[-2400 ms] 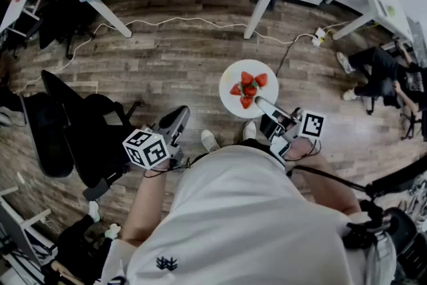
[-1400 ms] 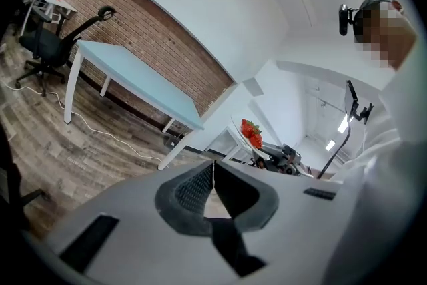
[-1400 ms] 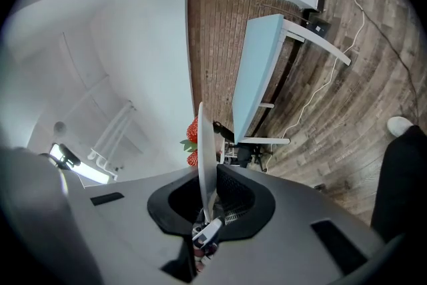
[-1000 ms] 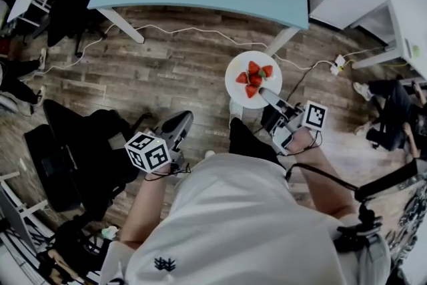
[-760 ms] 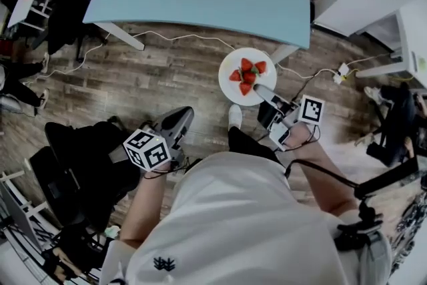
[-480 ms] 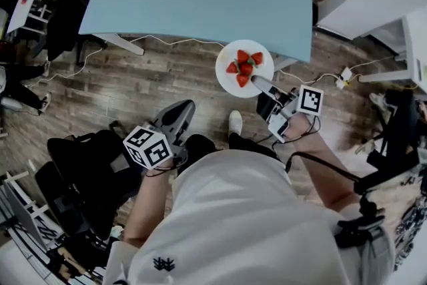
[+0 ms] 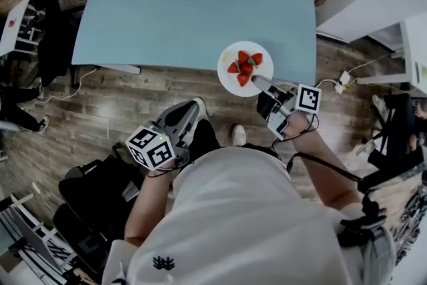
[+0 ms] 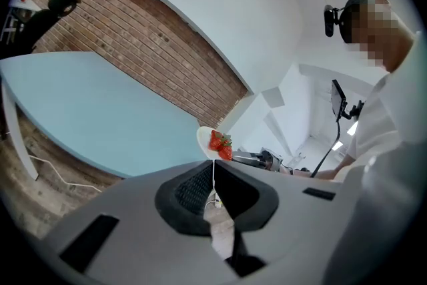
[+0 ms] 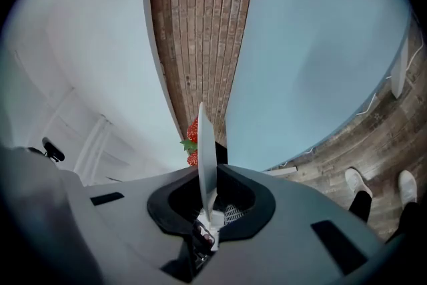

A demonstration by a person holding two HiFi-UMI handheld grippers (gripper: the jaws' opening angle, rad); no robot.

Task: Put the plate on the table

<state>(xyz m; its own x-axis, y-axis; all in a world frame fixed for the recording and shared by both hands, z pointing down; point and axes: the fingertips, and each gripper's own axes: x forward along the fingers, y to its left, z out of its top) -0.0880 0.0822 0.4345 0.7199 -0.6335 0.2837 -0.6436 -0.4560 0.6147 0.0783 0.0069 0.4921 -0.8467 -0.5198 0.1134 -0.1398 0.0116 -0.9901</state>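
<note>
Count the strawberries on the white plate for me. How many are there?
5 red strawberries on the round white plate in the right gripper: left, top, top right, middle, bottom. They're bunched together, so another may be hidden.

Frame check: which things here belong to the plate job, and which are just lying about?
Job in hand: plate, clamped by its rim in the right gripper; strawberries on it; blue table.
Lying about: left gripper, shut and empty; black chair; power strip on the floor.
</note>
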